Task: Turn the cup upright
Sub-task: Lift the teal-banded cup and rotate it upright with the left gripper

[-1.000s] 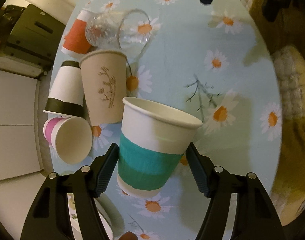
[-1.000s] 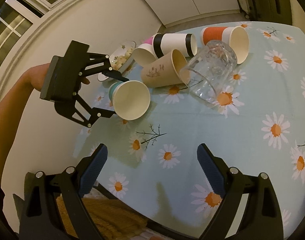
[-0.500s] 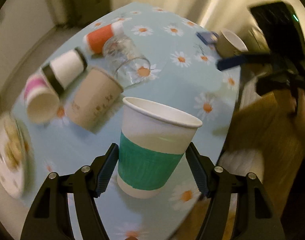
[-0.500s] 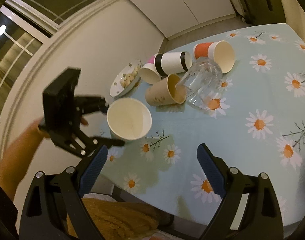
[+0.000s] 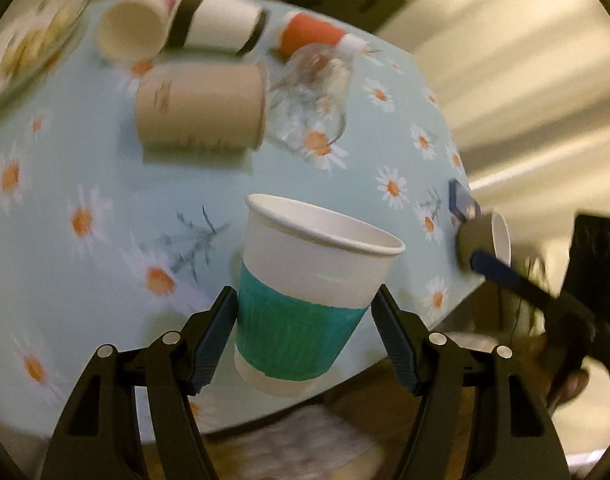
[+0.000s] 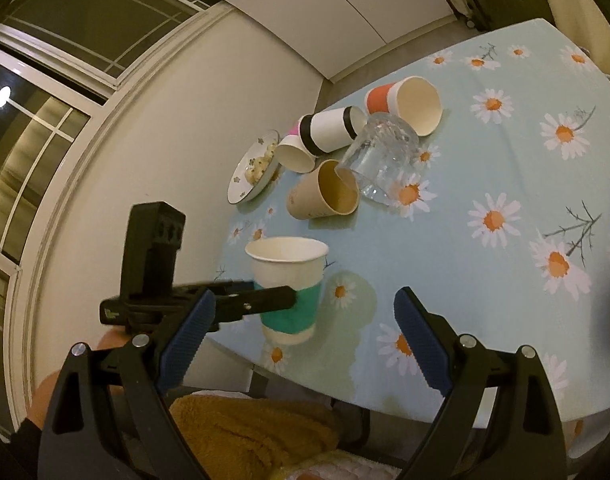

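My left gripper (image 5: 305, 336) is shut on a white paper cup with a teal band (image 5: 305, 300). The cup is upright, mouth up, held just above the near edge of the daisy tablecloth (image 5: 105, 184). The right wrist view shows the same cup (image 6: 289, 280) upright in the left gripper (image 6: 281, 300), near the table's left front edge. My right gripper (image 6: 301, 340) is open and empty, off the table's front edge, to the right of the cup.
Several cups lie on their sides at the far side: a brown one (image 6: 323, 196), a clear glass (image 6: 381, 160), a black-banded one (image 6: 331, 130), an orange one (image 6: 405, 104) and a pink one (image 5: 133, 24). A plate of food (image 6: 255, 168) sits at the left edge. A mustard cushion (image 6: 245, 436) lies below.
My left gripper has swung round with the teal cup, turning it from mouth-toward-the-right-camera to upright and lowering it toward the table's edge. The right gripper stayed open.
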A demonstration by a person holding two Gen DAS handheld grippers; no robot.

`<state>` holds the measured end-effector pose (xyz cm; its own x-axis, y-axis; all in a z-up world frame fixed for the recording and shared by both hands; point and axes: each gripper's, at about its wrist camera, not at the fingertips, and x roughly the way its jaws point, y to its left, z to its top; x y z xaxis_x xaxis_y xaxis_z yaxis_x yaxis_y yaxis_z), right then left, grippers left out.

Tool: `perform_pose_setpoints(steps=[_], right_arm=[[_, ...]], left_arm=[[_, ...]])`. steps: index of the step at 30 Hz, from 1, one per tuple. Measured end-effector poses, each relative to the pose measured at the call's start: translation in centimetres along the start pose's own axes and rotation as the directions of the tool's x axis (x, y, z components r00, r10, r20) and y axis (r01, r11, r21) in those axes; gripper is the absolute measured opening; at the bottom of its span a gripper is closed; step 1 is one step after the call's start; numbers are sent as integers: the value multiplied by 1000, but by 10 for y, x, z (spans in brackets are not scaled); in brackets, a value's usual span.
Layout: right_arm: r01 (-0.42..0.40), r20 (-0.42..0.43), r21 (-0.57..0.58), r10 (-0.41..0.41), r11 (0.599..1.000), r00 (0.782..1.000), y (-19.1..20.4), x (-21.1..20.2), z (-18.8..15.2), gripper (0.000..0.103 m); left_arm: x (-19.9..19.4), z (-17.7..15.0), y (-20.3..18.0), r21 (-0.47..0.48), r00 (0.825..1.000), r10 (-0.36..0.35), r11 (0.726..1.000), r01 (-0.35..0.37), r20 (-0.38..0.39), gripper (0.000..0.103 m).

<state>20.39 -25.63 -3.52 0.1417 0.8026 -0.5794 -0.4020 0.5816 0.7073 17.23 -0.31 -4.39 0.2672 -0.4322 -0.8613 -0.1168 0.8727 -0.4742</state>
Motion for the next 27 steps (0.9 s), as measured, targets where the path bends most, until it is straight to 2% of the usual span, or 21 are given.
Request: perform_pose_setpoints(steps=[5, 9, 16, 18, 27], right_arm=[[-1, -1, 32, 1, 999, 1000, -9, -3, 0, 91], [0, -11, 41, 1, 999, 1000, -11, -2, -1, 91], [5, -14, 47, -4, 999, 1000, -11, -2, -2, 91], [7, -13, 50, -6, 999, 1000, -12, -2, -2, 91], [18, -26, 50, -16, 999, 1000, -11, 3, -3, 91]], left_arm=[[17, -10, 3, -138, 1000, 5, 990, -4, 7, 67], [22, -9, 1, -180, 999, 28, 983, -23, 22, 69], [32, -8, -1, -207, 998, 66, 976, -63, 5, 70], [35, -8, -2, -200, 997, 77, 977, -74, 3, 79], [27, -8, -1, -188, 998, 69, 980, -65, 13, 79]])
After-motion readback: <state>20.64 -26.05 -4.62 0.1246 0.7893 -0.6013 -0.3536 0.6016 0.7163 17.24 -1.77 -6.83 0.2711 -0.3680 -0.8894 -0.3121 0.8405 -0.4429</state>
